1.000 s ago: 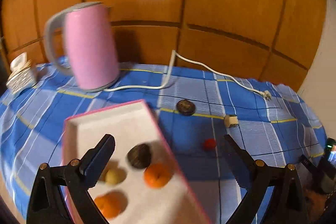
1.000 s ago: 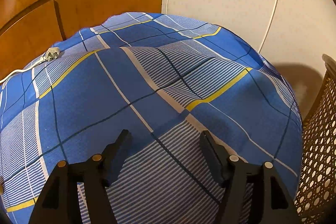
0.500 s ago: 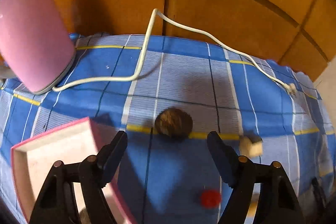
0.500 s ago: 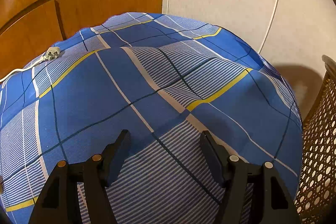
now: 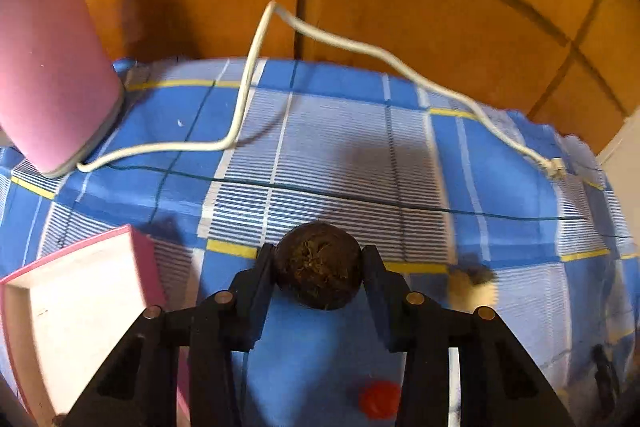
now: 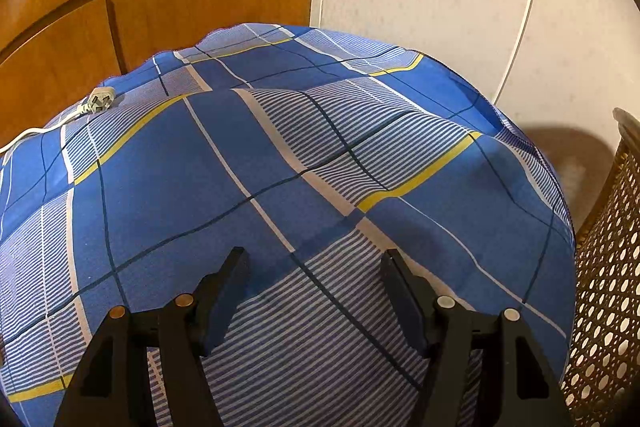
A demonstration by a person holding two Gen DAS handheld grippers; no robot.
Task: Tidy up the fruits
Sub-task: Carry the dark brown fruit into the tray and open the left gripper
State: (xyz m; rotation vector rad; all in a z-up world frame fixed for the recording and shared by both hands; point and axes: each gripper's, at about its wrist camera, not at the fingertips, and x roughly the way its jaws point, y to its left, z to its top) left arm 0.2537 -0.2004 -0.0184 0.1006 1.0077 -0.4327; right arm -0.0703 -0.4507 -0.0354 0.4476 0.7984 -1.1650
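The right gripper (image 6: pixel 314 277) sits at the bottom of the frame, jaws spread wide with nothing between them, above a blue plaid cloth (image 6: pixel 160 187). A plug (image 6: pixel 98 103) on a white cord (image 6: pixel 24 137) lies at the left. A wicker basket (image 6: pixel 608 275) stands at the right edge.

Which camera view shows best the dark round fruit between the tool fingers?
The left wrist view: the dark round fruit sits centred between the left tool's fingers. The right wrist view shows none of it, only the open right tool over the tablecloth.
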